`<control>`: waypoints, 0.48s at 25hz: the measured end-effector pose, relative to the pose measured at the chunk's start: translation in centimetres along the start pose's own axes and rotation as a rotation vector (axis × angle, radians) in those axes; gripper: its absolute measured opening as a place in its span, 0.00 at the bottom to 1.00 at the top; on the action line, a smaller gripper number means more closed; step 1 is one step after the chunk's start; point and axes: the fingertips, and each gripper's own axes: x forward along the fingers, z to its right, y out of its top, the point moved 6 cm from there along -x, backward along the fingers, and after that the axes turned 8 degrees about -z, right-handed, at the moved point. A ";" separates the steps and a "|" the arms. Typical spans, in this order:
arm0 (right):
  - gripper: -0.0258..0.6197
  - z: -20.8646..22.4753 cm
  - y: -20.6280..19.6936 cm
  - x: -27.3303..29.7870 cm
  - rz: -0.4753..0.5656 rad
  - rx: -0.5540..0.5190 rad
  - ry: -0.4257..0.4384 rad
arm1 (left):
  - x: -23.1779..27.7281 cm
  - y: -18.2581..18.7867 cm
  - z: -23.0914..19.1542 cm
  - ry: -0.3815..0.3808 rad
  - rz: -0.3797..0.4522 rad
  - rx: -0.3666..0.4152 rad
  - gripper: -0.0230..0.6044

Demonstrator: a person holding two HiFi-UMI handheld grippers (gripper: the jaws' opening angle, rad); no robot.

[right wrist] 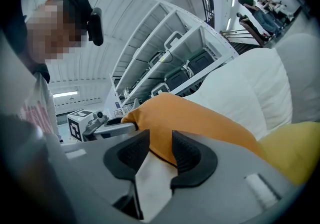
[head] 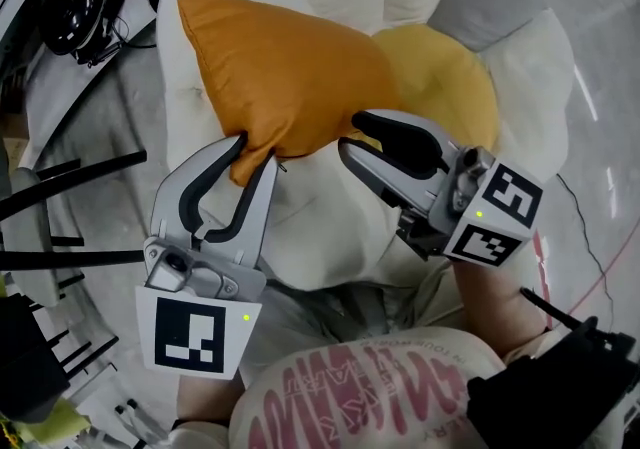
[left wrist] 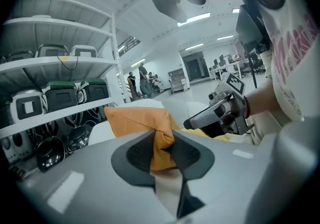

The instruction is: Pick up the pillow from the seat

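Between the jaws of the left gripper [head: 255, 152] sits the lower corner of the orange pillow [head: 285, 67], and the two dark pads are closed on it so that the fabric is squeezed into a narrow fold between them. The right gripper [head: 352, 133] is just beside it, at the lower edge of the same pillow, with its jaws standing wide apart. Its own view shows the orange edge reaching in between the pads (it seems to touch one of them), but nothing is pressed there, so I judge that this gripper holds nothing at this moment. The pillow itself rests with most of its body against the white seat [head: 330, 207], leaning on the soft back of it, and only the pinched corner looks a little raised. From these views I cannot tell for sure if any other part is already free from the upholstery. Behind the right gripper lies a yellow cushion [head: 450, 87], which touches the orange pillow on its far side and is not handled. Further out, the left gripper view shows metal shelves [left wrist: 60, 63] with cases and cables along the wall of a large bright room. As for the task, the grasp is made on one corner only and the lifting is not yet done. What is left, in my judgement, is to close the right gripper on the edge for a second hold, or to rely on the left one alone, and then to raise the pillow clear of the seat.
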 end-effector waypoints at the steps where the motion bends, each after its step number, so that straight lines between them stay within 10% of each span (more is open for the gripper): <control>1: 0.24 0.2 -0.1 -0.1 0.000 0.004 -0.003 | 0.1 0.1 0.0 -0.003 -0.002 -0.003 0.18; 12: 0.23 -1.3 1.1 -1.8 0.072 0.293 -0.007 | 0.8 2.9 0.0 -0.042 -0.052 -0.123 0.14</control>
